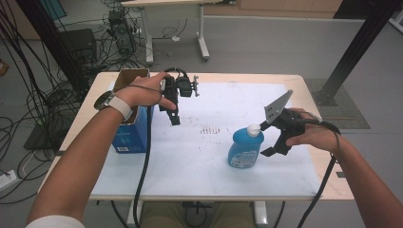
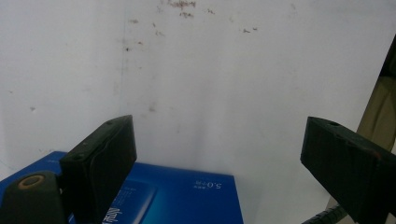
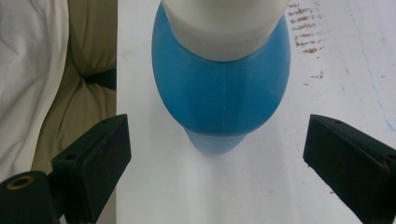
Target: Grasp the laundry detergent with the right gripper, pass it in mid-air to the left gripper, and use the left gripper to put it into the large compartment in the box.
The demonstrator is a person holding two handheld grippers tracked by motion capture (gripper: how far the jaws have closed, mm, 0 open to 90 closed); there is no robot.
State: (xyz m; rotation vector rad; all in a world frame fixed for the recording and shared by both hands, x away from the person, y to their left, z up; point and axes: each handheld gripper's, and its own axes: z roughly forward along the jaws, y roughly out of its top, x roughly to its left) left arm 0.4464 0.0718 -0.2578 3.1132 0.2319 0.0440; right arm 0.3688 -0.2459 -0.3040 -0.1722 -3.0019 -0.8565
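Now we are early in this one, by our reading: nothing is grasped yet, and the whole lift or carry is still ahead.

Biggest first. The wide rectangular table with its smooth white sheet [image 1: 190, 156] carries everything; the sheet is matte, scuffed with small brown marks near the middle, and pale wood shows at the edges. On its left side stands the tall blue cardboard box with open brown flaps [image 1: 130, 135], flat-sided and sharp-cornered, glossy print on its face. Well apart from it, toward the right front, stands the rounded blue plastic bottle with a white cap [image 1: 246, 147], upright, bulbous and smooth, tapering toward the base; the plastic looks slick and slightly translucent, so we would judge it slippery to pinch.

On to the tools. The right gripper [image 1: 272, 137], black and angular with a grey three-cornered plate on top, sits just beside the bottle at cap height. In the right gripper view its ridged black jaws stand wide apart, the bottle ahead of them and untouched. The left gripper [image 1: 173, 114] hovers beside the box, pointing down at the sheet, its jaws likewise spread with nothing between them.

What is left: close in on the bottle, squeeze, and move it.
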